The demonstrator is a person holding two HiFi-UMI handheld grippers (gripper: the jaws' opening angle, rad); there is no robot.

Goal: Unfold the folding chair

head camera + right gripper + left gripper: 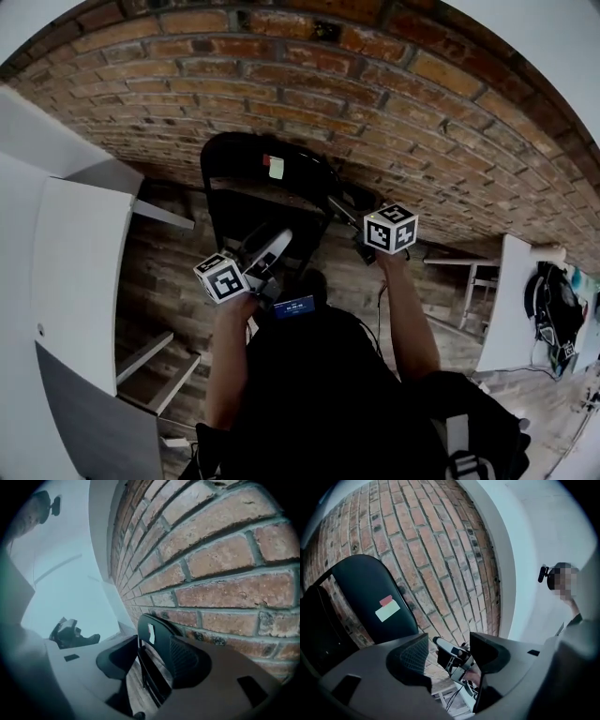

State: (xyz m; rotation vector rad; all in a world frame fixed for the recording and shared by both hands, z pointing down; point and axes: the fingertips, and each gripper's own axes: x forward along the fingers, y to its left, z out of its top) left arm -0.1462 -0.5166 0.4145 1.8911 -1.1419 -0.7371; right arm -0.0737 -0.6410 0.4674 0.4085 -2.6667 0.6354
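Head view: the black chair (267, 187) stands folded against the wall (394, 103), with a label (275, 167) on its back. The left gripper (279, 242) is in front of the chair, and the right gripper (342, 211) is near the chair's right edge.

Left gripper view: the jaws are well apart and grip nothing (only the other gripper shows, far beyond the gap). The chair is off to the left.

Right gripper view: the jaws are spread wide and empty, framing the chair beyond them without touching it.
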